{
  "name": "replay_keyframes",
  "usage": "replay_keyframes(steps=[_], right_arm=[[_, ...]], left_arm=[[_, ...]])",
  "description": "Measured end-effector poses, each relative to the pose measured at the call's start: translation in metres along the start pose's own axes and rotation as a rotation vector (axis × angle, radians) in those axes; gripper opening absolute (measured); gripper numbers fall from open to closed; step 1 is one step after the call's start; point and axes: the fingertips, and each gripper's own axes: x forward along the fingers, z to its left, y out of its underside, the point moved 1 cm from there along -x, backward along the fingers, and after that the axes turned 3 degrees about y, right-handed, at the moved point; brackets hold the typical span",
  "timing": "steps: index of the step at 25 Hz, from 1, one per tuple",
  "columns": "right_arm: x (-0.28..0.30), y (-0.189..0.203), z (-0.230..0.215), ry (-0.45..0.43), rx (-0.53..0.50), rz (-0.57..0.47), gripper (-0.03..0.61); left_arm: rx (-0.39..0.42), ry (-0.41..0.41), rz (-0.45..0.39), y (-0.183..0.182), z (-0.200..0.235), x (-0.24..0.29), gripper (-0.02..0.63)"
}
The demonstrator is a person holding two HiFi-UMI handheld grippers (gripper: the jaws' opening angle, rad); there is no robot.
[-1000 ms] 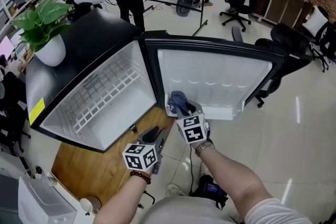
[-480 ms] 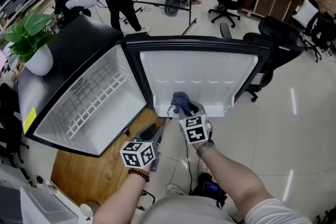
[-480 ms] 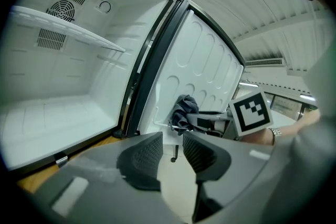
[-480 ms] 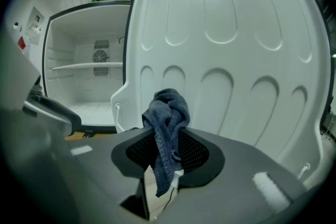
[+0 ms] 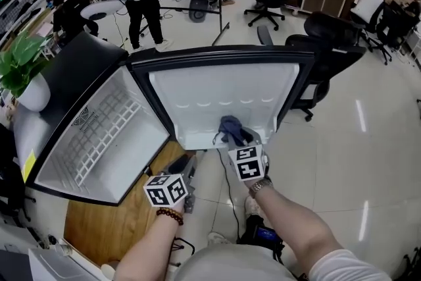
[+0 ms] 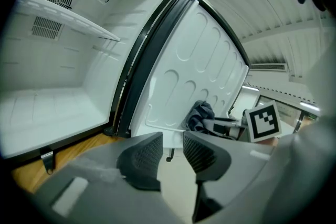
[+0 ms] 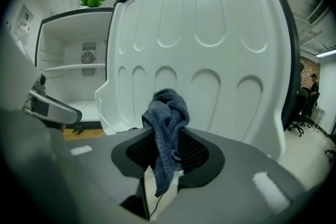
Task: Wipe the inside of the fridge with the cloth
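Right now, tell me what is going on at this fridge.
A person stands at a small fridge with its door swung wide open, a gripper in each hand. The right gripper is shut on a blue-grey cloth and holds it close to the door's inner face; whether it touches cannot be made out. The left gripper sits lower, jaws apart, with nothing between them.

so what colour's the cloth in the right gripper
The cloth is dark blue-grey; the right gripper view shows it best.
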Motion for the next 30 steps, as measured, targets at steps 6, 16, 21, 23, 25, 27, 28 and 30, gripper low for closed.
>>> replay_keyframes(steps=[6, 16, 21, 23, 25, 27, 28, 30], right_arm=[[-0.010, 0.006, -0.028, 0.051, 0.014, 0.005, 0.115], [-0.024, 0.015, -0.066, 0.124, 0.044, 0.013, 0.115], [-0.031, 0.014, -0.075, 0.148, 0.054, 0.008, 0.113], [-0.034, 0.012, -0.077, 0.153, 0.062, 0.002, 0.112], [-0.038, 0.011, -0.079, 0.158, 0.065, -0.004, 0.113], [-0.041, 0.010, -0.081, 0.163, 0.066, -0.010, 0.113], [-0.043, 0.010, -0.082, 0.166, 0.066, -0.012, 0.112], [-0.047, 0.010, -0.085, 0.170, 0.065, -0.013, 0.112]], left_arm=[[-0.037, 0.000, 0.002, -0.004, 0.001, 0.012, 0.129], [-0.110, -0.004, 0.000, -0.006, 0.003, 0.030, 0.130], [-0.139, -0.004, -0.008, -0.011, 0.003, 0.036, 0.134], [-0.159, -0.003, -0.006, -0.009, 0.005, 0.038, 0.138], [-0.180, -0.003, -0.005, -0.008, 0.007, 0.041, 0.141], [-0.199, -0.004, -0.006, -0.007, 0.008, 0.043, 0.144], [-0.207, -0.004, -0.007, -0.006, 0.009, 0.044, 0.146], [-0.221, -0.004, -0.011, -0.007, 0.010, 0.047, 0.146]])
